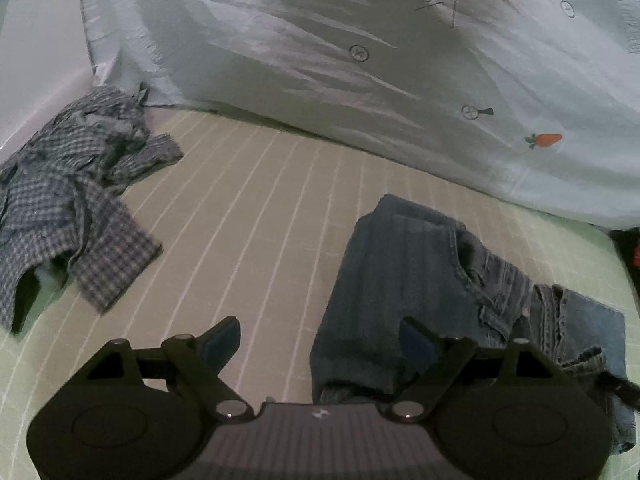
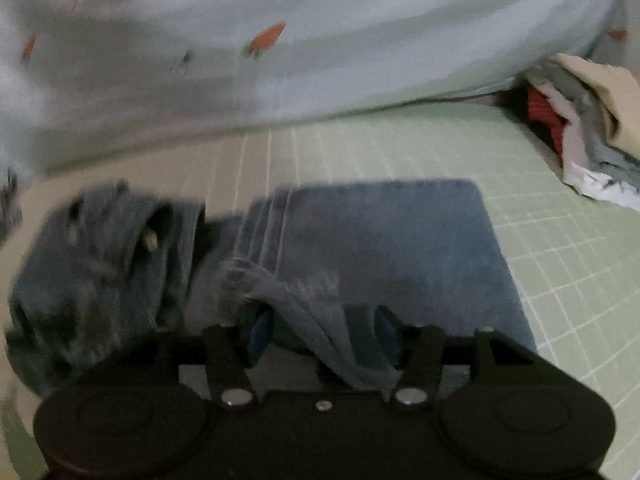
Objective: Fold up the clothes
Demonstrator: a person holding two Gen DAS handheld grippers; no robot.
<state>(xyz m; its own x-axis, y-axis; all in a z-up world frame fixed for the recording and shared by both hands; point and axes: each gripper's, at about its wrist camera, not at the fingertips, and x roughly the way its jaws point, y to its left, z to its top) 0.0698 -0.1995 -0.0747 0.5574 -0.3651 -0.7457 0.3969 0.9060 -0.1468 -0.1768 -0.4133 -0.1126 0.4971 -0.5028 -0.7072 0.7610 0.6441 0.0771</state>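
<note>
Jeans (image 2: 384, 240) folded on bed; L tongs (image 1: 320, 344) wide, empty; R tongs (image 2: 324, 336) apart, frayed hem between.

Jeans (image 1: 404, 276): one pair, folded on the bed
Checked shirts (image 1: 72, 200): one, crumpled
Carrot-print quilts (image 1: 360, 60): one
Carrots printed on quilt: two in left wrist view, four in right wrist view
Clothes piles (image 2: 592, 132): one, garment count unclear
Green grid sheets (image 2: 560, 240): one

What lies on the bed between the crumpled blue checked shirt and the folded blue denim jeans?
Nothing: in the left wrist view only bare green grid-lined sheet separates the crumpled blue checked shirt from the folded blue denim jeans.
</note>
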